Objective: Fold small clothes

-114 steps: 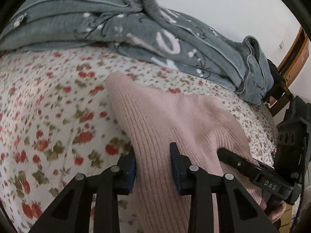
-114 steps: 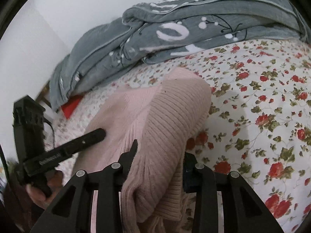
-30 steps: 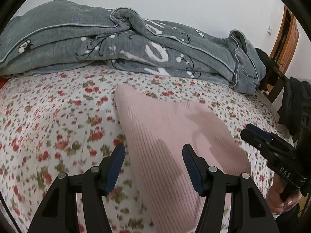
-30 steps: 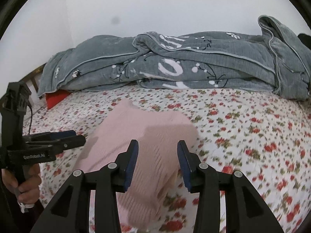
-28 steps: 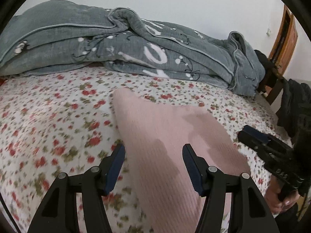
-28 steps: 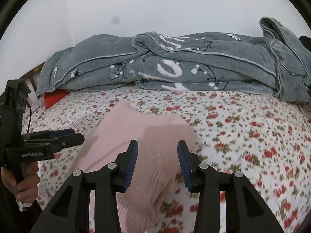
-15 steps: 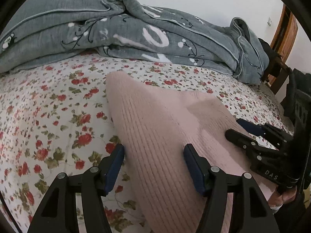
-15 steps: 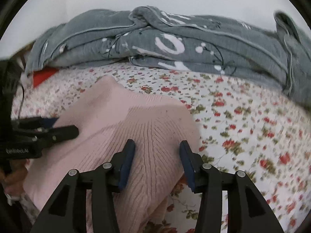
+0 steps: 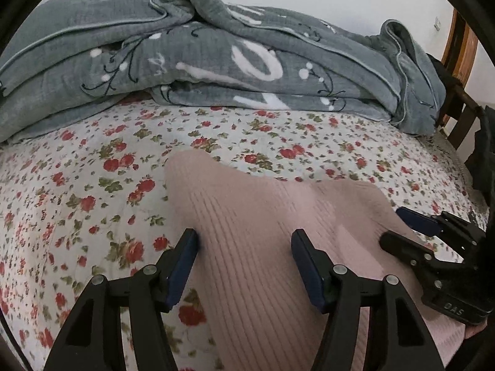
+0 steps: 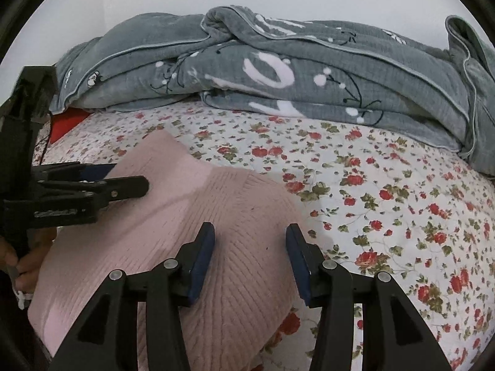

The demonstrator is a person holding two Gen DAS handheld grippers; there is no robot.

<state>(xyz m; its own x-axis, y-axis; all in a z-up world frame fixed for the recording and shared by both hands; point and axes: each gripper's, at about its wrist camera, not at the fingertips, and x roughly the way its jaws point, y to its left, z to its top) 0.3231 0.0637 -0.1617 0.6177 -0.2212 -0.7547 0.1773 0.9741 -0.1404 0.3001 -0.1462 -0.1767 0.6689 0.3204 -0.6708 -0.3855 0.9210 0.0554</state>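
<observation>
A pink ribbed sweater (image 9: 263, 204) (image 10: 191, 216) lies folded on the floral bed sheet (image 9: 77, 185) (image 10: 386, 201). My left gripper (image 9: 244, 238) (image 10: 130, 177) hovers low over the sweater's left edge. Its jaws are closing slightly, one finger over the sheet and the other over the knit; the pads do not press on it. My right gripper (image 10: 250, 232) (image 9: 391, 225) stands open just above the sweater's right part, both fingers over the knit, gripping nothing. A hand (image 10: 27, 266) holds the left gripper's handle.
A bunched grey blanket (image 9: 216, 61) (image 10: 278, 61) runs along the wall behind the sweater. Something red (image 10: 66, 123) peeks out at the blanket's left end. A wooden bed frame (image 9: 461, 61) and dark clothing (image 9: 485, 154) stand at the right. Bare floral sheet flanks the sweater.
Both grippers, earlier shut on the sweater, had let go and drawn back; over the last second both came forward and down, close over the folded sweater. The sweater lies still.
</observation>
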